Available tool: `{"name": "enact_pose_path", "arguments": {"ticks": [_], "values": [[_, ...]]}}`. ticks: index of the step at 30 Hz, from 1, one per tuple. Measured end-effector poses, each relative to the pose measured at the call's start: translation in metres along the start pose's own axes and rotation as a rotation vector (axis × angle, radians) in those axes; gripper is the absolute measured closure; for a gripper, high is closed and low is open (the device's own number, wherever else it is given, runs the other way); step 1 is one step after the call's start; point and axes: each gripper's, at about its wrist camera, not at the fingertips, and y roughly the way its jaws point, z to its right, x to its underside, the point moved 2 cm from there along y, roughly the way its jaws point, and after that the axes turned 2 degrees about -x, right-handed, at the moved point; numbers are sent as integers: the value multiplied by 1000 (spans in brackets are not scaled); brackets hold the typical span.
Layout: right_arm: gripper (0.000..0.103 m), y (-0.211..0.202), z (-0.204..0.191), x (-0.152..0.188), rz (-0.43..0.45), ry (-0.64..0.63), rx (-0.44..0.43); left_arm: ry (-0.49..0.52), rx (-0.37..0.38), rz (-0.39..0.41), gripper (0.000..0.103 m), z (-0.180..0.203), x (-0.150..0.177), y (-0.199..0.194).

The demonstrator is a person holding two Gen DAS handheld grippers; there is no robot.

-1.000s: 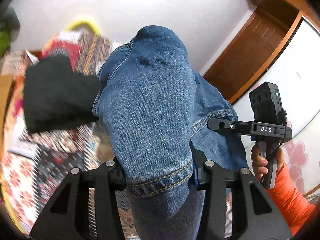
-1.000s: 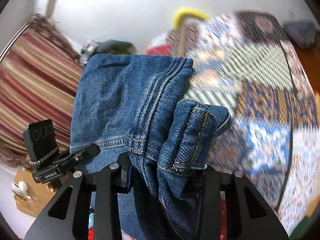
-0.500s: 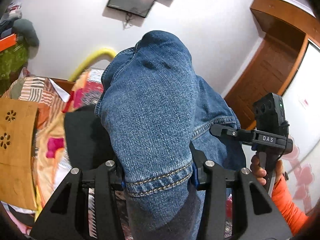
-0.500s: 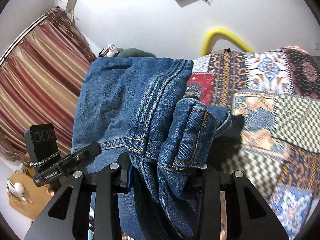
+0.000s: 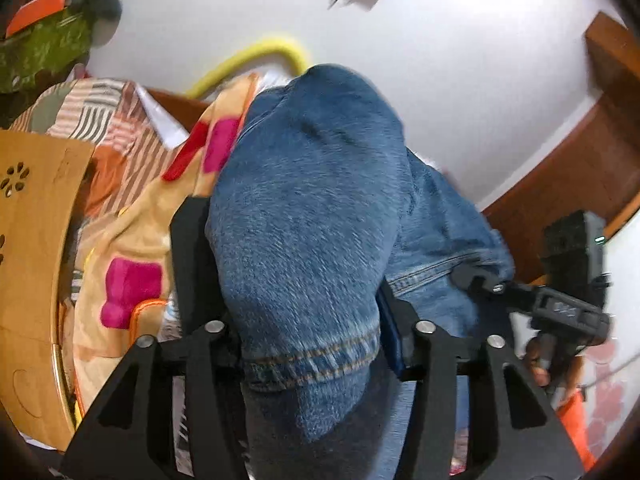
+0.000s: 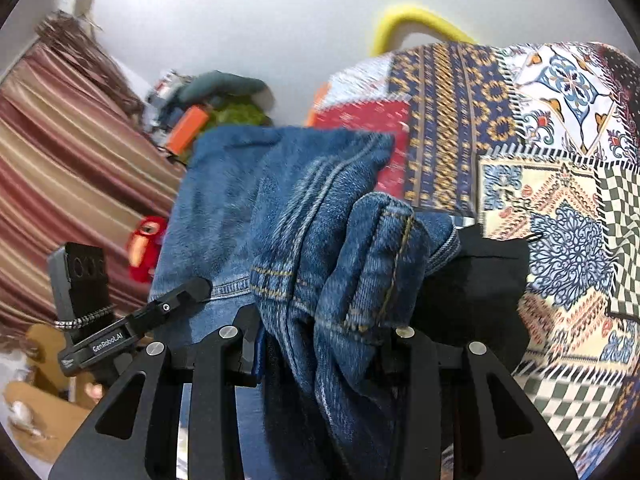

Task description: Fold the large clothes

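A pair of blue jeans (image 5: 304, 216) hangs bunched between both grippers, held up in the air. My left gripper (image 5: 312, 344) is shut on a hemmed fold of the jeans, which hides its fingertips. My right gripper (image 6: 320, 340) is shut on a thick stitched fold of the same jeans (image 6: 320, 220). The right gripper's body shows at the right of the left wrist view (image 5: 560, 308), and the left gripper's body shows at the left of the right wrist view (image 6: 96, 340). A black garment (image 6: 476, 280) lies on the bed just behind the right gripper.
A patchwork bedspread (image 6: 560, 160) fills the right of the right wrist view. A yellow curved bar (image 6: 408, 20) stands at the bed's head against a white wall. An orange and pink blanket (image 5: 132, 248) and a wooden panel (image 5: 28, 260) lie left of the left gripper. Striped curtains (image 6: 60, 160) hang at left.
Both grippers have kept their hold on the jeans. The views have tilted downward again, bringing the bedspread, blanket and black garment closer in view.
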Motion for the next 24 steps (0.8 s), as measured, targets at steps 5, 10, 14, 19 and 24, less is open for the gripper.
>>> {"name": "enact_pose_path", "arguments": {"ticks": [5, 10, 14, 19, 24], "values": [[62, 14, 16, 5, -34, -24, 80, 67, -107, 17, 39, 3, 1, 18], [51, -2, 10, 16, -25, -60, 200, 125, -228, 38, 32, 19, 15, 5], [48, -22, 6, 31, -42, -140, 292, 144, -270, 55, 29, 25, 29, -13], [44, -48, 4, 57, -38, -222, 381, 180, -333, 43, 26, 33, 61, -35], [44, -77, -4, 80, -31, -221, 372, 251, -405, 46, 26, 50, 95, -56]]}}
